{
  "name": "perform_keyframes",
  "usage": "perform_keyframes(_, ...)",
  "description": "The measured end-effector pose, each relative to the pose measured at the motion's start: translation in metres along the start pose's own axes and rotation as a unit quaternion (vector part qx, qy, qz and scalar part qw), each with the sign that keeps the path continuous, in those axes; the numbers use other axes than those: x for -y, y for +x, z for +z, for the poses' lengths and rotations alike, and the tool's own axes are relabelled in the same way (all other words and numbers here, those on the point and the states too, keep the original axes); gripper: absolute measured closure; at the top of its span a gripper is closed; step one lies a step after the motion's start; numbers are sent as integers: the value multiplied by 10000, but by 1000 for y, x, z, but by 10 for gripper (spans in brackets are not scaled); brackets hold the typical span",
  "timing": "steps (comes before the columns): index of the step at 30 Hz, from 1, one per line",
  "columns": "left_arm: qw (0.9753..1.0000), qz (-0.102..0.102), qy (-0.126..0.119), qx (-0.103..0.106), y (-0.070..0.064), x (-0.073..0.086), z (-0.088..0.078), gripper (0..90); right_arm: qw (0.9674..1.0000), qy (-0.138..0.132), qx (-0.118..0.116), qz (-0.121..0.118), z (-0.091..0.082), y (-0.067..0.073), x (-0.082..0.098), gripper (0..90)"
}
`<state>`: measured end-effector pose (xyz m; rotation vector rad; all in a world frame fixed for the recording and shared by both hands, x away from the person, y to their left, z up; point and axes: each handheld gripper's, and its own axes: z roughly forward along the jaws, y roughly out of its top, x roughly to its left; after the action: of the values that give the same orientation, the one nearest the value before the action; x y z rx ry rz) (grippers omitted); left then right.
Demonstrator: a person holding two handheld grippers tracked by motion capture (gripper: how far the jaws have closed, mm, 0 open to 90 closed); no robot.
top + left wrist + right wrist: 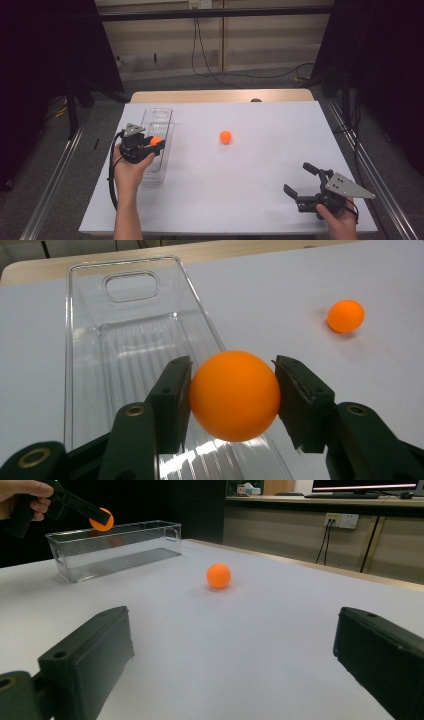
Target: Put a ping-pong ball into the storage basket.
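Orange table-tennis ball, smooth plastic point(234, 396): clamped between the two black jaws of the left gripper point(150, 145), pads pressed on either flank, and held in the air above the near right-hand wall of the clear rectangular plastic bin point(161, 114). Bin: long, narrow, ribbed floor, handle cut-out at the far end, nothing lying inside it. Second orange ball, same kind point(225, 137): resting loose on the white tabletop point(260, 200), well to the right of the bin. Right gripper point(300, 186): parked far right of the bin, near the table's front edge, jaws spread wide, nothing between them. Step judged in hand: delivery of the held ball into the bin. Next move judged required: the ball to be carried a little further over the bin's interior, clear of the wall, before the jaws are parted.
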<state>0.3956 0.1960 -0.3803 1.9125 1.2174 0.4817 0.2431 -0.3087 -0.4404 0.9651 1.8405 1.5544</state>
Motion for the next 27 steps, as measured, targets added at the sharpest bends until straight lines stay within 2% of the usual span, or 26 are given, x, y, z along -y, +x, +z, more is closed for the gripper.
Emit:
perform_keyframes(14,9999,-47,13,-130,5,3,2,502,10000,-3,11,15,0,0,0,21)
perform_keyframes(27,9993,-54,97,-370,11,8,7,498,10000,3,11,24,0,0,0,20)
